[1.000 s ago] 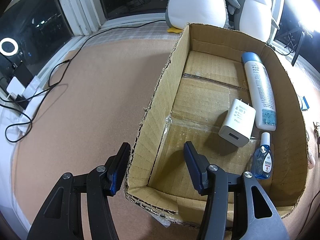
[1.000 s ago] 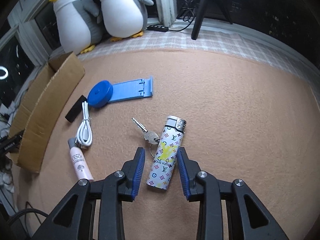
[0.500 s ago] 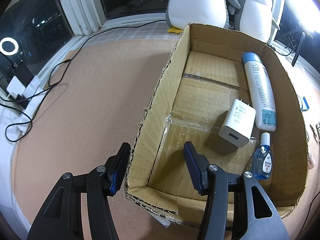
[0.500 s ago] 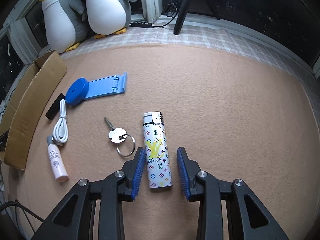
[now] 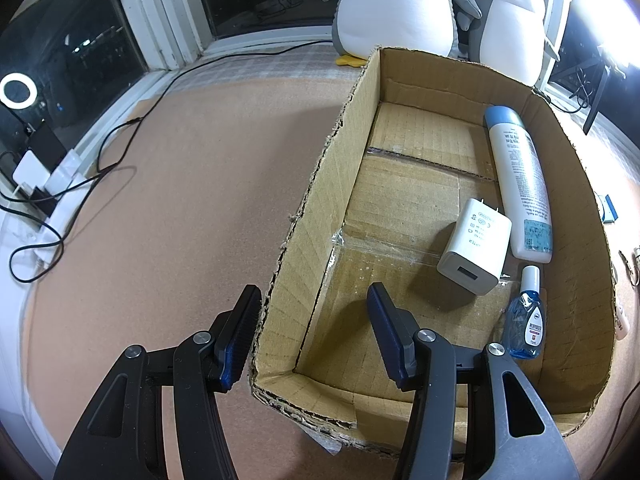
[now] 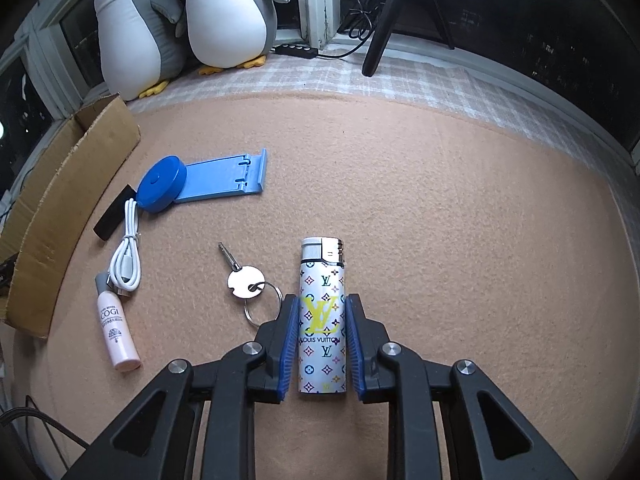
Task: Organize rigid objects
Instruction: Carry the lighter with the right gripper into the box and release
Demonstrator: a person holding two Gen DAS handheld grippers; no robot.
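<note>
In the right wrist view a white lighter with a coloured monogram print (image 6: 322,280) lies on the tan felt mat, pointing away from me. My right gripper (image 6: 322,300) straddles its lower half; the jaws are closing and both blue pads touch its sides. In the left wrist view my left gripper (image 5: 313,296) stands open astride the near left wall of the cardboard box (image 5: 320,184), one finger outside and one inside. In the box lie a white charger (image 5: 474,252), a white spray bottle (image 5: 520,184) and a small blue bottle (image 5: 526,320).
Left of the lighter lie a key on a ring (image 6: 244,280), a pink tube (image 6: 116,328), a coiled white cable (image 6: 126,256), a blue round case (image 6: 160,190), a blue stand (image 6: 224,180) and a black strip (image 6: 114,218). Two plush penguins (image 6: 224,16) and a tripod (image 6: 384,20) stand at the window.
My right gripper has slid forward along the lighter and its jaws have narrowed onto the lighter's sides. The left gripper and the box's contents have not moved.
</note>
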